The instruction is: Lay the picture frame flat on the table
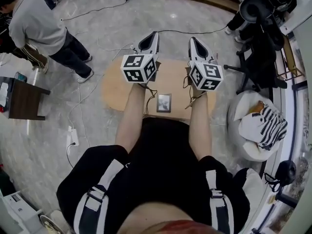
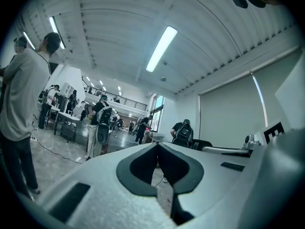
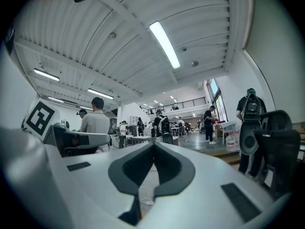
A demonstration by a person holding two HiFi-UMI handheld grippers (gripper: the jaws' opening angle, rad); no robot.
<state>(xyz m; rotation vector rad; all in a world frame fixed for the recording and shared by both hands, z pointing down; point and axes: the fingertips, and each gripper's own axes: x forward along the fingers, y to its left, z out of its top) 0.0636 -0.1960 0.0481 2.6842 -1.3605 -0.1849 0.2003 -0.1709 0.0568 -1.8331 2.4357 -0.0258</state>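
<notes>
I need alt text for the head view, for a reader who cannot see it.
Seen from above, a person holds the left gripper and right gripper, both shut and empty, over a small wooden table. A small picture frame sits on it between the forearms.

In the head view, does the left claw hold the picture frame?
No, the left claw points away, shut and empty, while the picture frame sits apart from it on the table.
</notes>
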